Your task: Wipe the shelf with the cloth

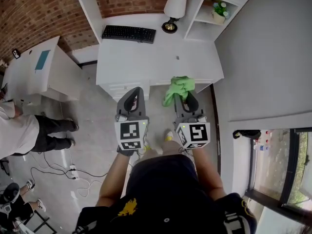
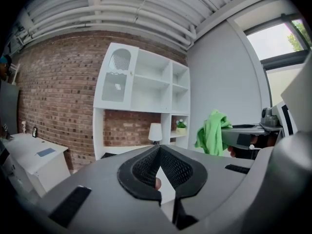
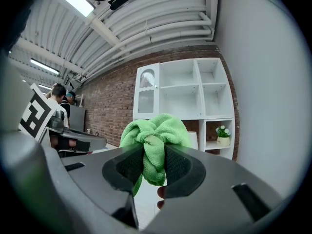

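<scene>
Head view: one green cloth [image 1: 178, 87], fluffy and crumpled into a bunch, was pinched at the tips of the right tongs [image 1: 181, 97] near the front edge of the white worktop [image 1: 146, 60]. The left tongs [image 1: 138, 91] were just beside them. One keyboard [image 1: 128, 33] and one lamp [image 1: 174, 8] stood on the worktop.

Left gripper view: the left tongs' tips met with nothing between them. The cloth [image 2: 211, 133] dangled at the right, in front of the white shelf [image 2: 146, 82].

Right gripper view: the right tongs clamped the cloth's [image 3: 155, 133] folds.
</scene>
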A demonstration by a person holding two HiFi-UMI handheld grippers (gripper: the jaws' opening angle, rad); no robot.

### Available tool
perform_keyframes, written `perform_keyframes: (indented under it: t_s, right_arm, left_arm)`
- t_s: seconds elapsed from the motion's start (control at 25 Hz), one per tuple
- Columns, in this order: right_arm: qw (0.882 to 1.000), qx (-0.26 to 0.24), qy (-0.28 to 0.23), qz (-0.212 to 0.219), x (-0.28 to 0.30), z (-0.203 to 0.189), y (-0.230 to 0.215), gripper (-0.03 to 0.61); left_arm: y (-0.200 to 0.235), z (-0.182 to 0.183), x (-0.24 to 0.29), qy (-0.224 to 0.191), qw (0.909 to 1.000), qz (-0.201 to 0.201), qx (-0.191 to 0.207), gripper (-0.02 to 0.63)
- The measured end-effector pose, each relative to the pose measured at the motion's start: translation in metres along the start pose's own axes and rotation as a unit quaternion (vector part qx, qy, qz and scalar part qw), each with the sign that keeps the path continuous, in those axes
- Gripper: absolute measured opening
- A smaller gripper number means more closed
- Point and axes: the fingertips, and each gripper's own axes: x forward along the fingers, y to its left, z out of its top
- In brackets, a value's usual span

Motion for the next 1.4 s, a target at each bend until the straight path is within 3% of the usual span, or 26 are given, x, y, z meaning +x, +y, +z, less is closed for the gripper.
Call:
perform_keyframes:
  t_s: [0.4,0.76,1.0,1.4]
  right_arm:
    - [1.000,-0.015,-0.017,-0.012,-0.015,0.017,-0.020,0.098]
    - [0.999,0.031,-0.037,-0.022,-0.018,0.027,-0.074,0.098]
    - [0.996,0.074,-0.047,-0.004,-0.013,0.032,-0.088,0.098]
    - [0.997,0.066,-0.047,0.005,0.002,0.032,-0.097,0.098]
  left_arm:
    - [-0.024,0.016,0.007,-0.012,0.9997,-0.012,0.015,0.017]
    - [-0.055,0.029,0.028,-0.016,0.9993,-0.009,0.033,0.017]
    - [-0.060,0.037,0.036,-0.022,0.9991,-0.002,0.038,0.017]
    - [-0.061,0.041,0.053,-0.022,0.9992,0.004,0.034,0.017]
